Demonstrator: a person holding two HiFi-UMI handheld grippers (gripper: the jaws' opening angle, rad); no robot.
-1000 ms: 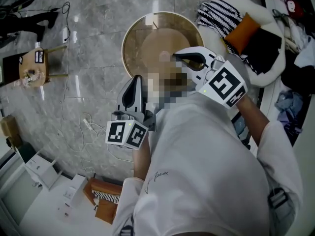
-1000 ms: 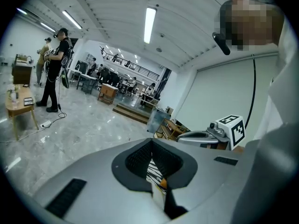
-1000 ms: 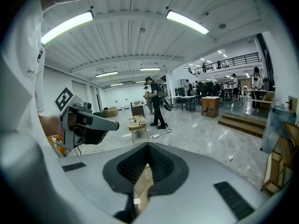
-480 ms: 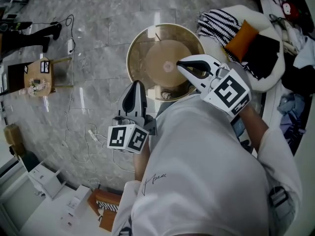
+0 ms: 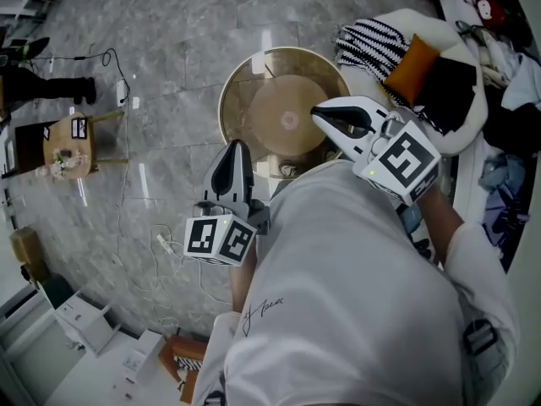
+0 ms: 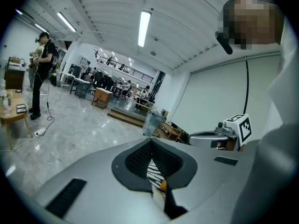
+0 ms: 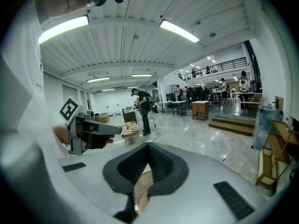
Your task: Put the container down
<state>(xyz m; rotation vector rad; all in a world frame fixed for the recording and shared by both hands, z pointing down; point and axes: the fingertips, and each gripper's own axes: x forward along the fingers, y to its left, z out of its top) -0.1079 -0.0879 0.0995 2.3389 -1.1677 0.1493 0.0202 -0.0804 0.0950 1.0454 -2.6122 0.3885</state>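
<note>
Round container [image 5: 239, 81] stands on the floor [image 5: 169, 57], mouth up, cushions [image 5: 413, 63] beside it. Left tongs [image 5: 236, 145] and right tongs [image 5: 321, 113] hover closed, empty.

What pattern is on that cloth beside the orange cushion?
The cloth has black and white stripes, seen best in the head view.

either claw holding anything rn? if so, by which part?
Nothing is held. The left claw and the right claw each have their jaws together with nothing between them.
</note>
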